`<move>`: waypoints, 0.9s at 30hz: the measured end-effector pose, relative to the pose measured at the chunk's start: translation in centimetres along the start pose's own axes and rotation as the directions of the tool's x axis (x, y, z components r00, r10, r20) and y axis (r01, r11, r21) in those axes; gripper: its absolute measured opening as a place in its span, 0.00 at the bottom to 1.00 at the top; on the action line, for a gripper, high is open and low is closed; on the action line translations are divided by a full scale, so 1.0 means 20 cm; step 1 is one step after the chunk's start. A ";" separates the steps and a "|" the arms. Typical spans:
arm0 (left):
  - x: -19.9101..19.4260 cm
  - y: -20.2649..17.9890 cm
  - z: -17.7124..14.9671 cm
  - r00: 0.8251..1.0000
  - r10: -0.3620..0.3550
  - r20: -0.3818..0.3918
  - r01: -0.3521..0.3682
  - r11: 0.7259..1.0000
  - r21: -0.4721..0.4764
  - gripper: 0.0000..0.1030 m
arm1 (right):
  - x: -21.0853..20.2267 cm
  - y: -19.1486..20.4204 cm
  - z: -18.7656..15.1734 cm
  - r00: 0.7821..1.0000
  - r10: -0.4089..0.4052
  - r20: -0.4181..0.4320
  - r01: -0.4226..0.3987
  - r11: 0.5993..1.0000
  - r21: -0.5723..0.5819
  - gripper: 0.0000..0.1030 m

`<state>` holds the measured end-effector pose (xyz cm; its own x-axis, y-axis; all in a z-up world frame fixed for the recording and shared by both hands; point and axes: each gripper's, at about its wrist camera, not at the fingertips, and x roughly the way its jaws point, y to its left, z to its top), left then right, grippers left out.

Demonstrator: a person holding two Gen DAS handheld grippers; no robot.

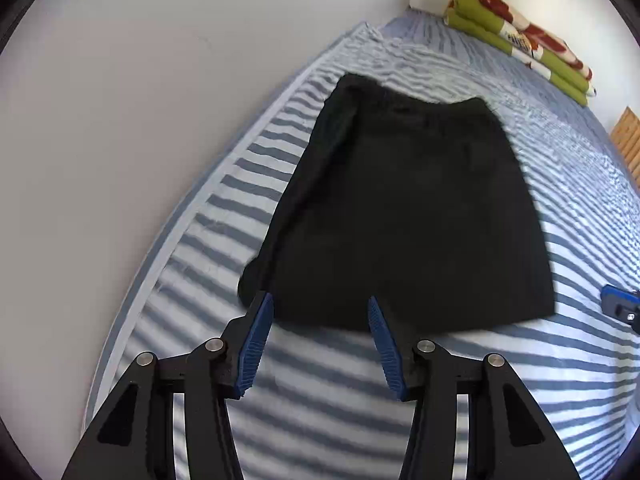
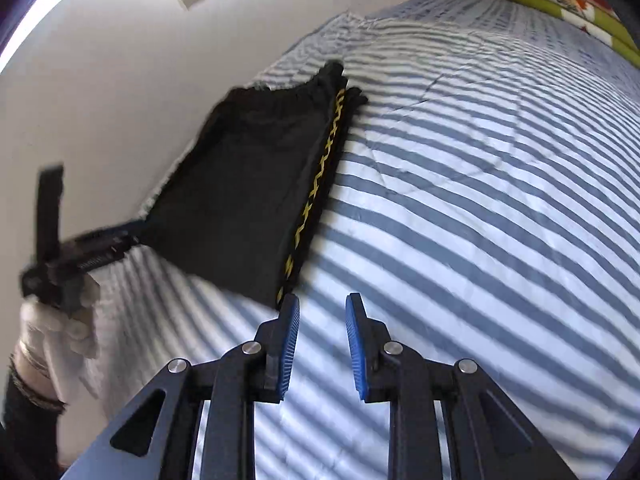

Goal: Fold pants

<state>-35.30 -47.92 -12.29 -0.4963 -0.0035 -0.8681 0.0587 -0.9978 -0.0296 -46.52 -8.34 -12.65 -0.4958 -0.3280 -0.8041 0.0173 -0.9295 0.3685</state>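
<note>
One pair of black pants (image 1: 400,208) lies folded on the striped bed (image 1: 560,184). Two grippers, left (image 1: 320,312) and right (image 2: 322,308), hover with jaws apart, both empty.

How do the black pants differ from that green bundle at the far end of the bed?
The pants are plain black, with a yellow zigzag stripe down one side; the blanket is green with red and white patches. The pants lie in a thin flat layer mid-bed; the blanket is stacked in thick folds by the far wall. Both rest on the striped bedcover.
</note>
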 end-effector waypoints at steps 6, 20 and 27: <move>-0.67 -0.35 -0.07 0.983 -0.088 0.161 0.080 0.995 0.055 0.51 | -0.69 0.01 -0.23 0.989 -0.061 0.135 0.064 0.998 -0.019 0.22; -2.09 -1.45 -0.72 0.875 -0.298 0.382 0.201 0.940 0.275 0.54 | -1.90 0.06 -1.05 0.896 -0.213 0.389 0.243 0.970 -0.030 0.32; -2.34 -1.75 -1.17 0.879 -0.304 0.367 0.168 0.918 0.360 0.57 | -2.13 0.05 -1.38 0.871 -0.245 0.426 0.281 0.959 -0.023 0.44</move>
<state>6.10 -11.38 17.90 -0.7719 0.2765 -0.5724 -0.3409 -0.9401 0.0057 -1.37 -0.01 9.05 -0.8060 0.0138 -0.5918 -0.1027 -0.9878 0.1169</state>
